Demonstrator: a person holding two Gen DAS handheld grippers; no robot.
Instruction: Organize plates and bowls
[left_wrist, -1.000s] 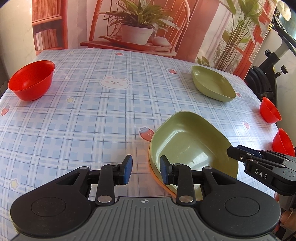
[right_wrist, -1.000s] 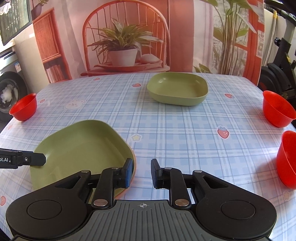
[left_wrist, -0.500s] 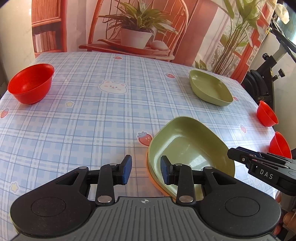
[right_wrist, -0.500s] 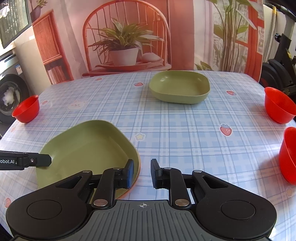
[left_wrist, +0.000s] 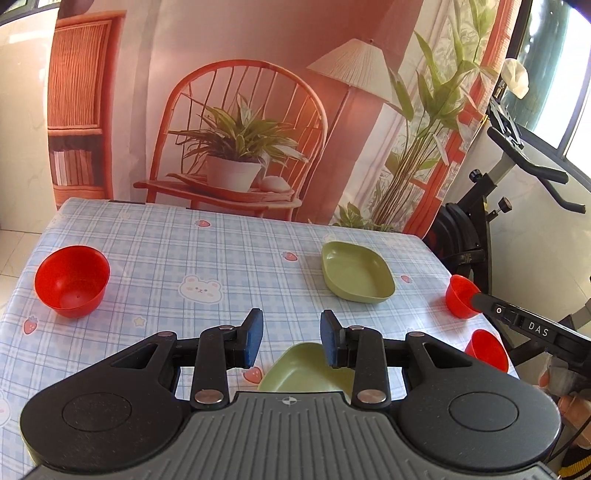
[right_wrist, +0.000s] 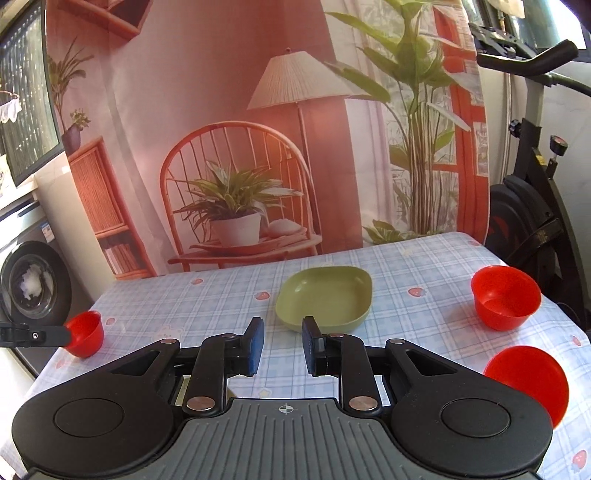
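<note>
On the checked tablecloth (left_wrist: 155, 254), left wrist view: one red bowl (left_wrist: 72, 281) at the left side, upright. One green plate (left_wrist: 355, 272) toward the far right, lying flat. Two further red bowls at the right edge, the farther (left_wrist: 458, 297) partly behind the right gripper's finger (left_wrist: 517, 319), the nearer (left_wrist: 485, 349) close to the table's corner. A second green plate (left_wrist: 306, 369) lies nearest, partly hidden below the left gripper (left_wrist: 291, 338). That gripper's jaws stand parted with nothing between the blue pads; it hangs above the table, touching no dish. A hand (left_wrist: 565, 380) shows at the right margin.

Right wrist view: the right gripper (right_wrist: 282, 341) is released, jaws a little apart, nothing held, clear of the table. Green plate (right_wrist: 325, 297) just beyond the fingertips, mid-table. Red bowl (right_wrist: 504, 301) at the right, upright; another red bowl (right_wrist: 528, 380) nearer, tilted toward the camera. Red bowl (right_wrist: 85, 332) at the left edge, partly behind the tip of the left gripper's finger (right_wrist: 33, 335). Background: printed backdrop (right_wrist: 258, 129), exercise bike (right_wrist: 535, 192), washing machine (right_wrist: 33, 284).
</note>
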